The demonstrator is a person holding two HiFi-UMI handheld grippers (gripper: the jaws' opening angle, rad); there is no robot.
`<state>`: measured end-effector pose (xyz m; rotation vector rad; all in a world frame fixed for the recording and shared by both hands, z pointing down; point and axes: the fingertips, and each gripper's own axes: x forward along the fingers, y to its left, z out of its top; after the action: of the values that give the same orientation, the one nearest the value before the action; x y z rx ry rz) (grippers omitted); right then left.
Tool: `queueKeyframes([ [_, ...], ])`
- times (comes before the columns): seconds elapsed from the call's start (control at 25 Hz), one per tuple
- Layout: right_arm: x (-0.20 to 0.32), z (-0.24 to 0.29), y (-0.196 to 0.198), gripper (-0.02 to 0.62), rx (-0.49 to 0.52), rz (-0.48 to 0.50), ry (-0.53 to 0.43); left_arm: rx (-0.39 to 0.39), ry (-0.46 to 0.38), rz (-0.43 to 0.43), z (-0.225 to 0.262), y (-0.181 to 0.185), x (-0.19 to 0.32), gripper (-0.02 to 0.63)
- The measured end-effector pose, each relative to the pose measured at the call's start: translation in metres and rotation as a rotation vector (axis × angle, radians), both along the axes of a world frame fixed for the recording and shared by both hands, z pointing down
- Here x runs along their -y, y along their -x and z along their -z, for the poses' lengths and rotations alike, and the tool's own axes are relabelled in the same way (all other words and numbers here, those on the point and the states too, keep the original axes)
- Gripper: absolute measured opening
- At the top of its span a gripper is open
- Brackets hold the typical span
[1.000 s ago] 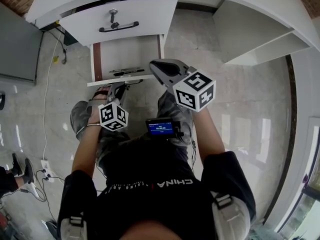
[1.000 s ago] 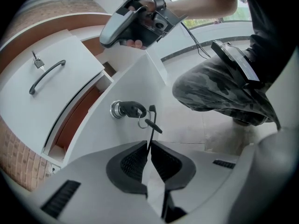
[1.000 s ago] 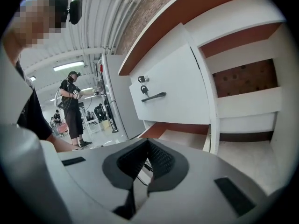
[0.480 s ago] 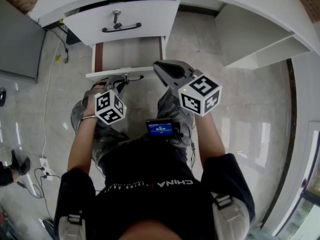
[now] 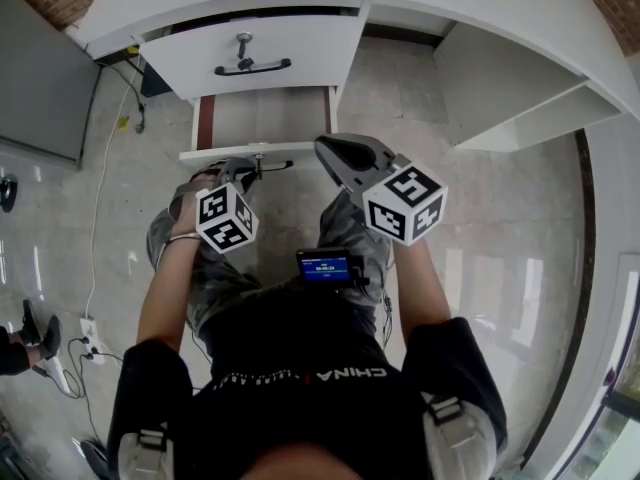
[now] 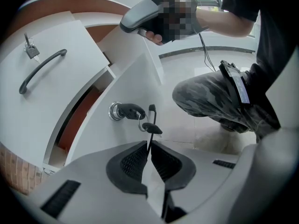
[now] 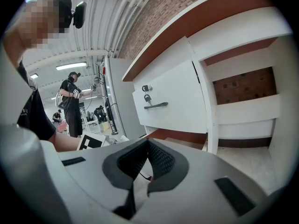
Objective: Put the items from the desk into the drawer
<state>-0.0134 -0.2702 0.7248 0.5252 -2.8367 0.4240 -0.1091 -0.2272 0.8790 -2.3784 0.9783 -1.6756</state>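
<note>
The white lower drawer (image 5: 262, 118) stands partly open under the upper drawer (image 5: 255, 43); I cannot make out what lies in it. At its front panel (image 6: 135, 78) a key sits in the lock (image 6: 122, 111), and a second black key (image 6: 150, 127) hangs from it on a ring. My left gripper (image 6: 148, 146) is shut on that hanging key, close against the drawer front (image 5: 243, 168). My right gripper (image 5: 330, 150) hovers beside the drawer's right corner, shut with nothing between its pads (image 7: 148, 146).
The upper drawer carries a black handle (image 6: 42, 71) and its own key (image 6: 30, 45). An open white shelf compartment (image 5: 510, 78) lies to the right. The person's knees (image 5: 345, 218) are just below the drawer. Other people stand far off (image 7: 72, 101).
The lower drawer sticks out less than a second ago. My left gripper has stayed at its front by the lock, and the right gripper has shifted slightly right.
</note>
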Motion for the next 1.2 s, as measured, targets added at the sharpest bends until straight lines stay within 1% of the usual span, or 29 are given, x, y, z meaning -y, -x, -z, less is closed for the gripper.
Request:
queueKeyframes([
  [0.32,-0.002,-0.007,-0.002,0.016,-0.009,0.001,0.011,0.032,0.006,-0.014,0.000,0.005,0.007,0.032],
  [0.64,-0.003,-0.017,-0.009,0.016,-0.022,-0.026,0.028,0.007,0.000,0.005,-0.001,0.010,0.043,0.032],
  [0.96,-0.006,-0.025,-0.018,0.017,-0.031,-0.058,0.033,0.011,-0.004,-0.002,-0.002,0.020,0.066,0.032],
  [1.2,-0.005,-0.025,-0.025,0.017,-0.035,-0.083,0.033,0.011,-0.005,0.000,-0.002,0.026,0.093,0.032],
])
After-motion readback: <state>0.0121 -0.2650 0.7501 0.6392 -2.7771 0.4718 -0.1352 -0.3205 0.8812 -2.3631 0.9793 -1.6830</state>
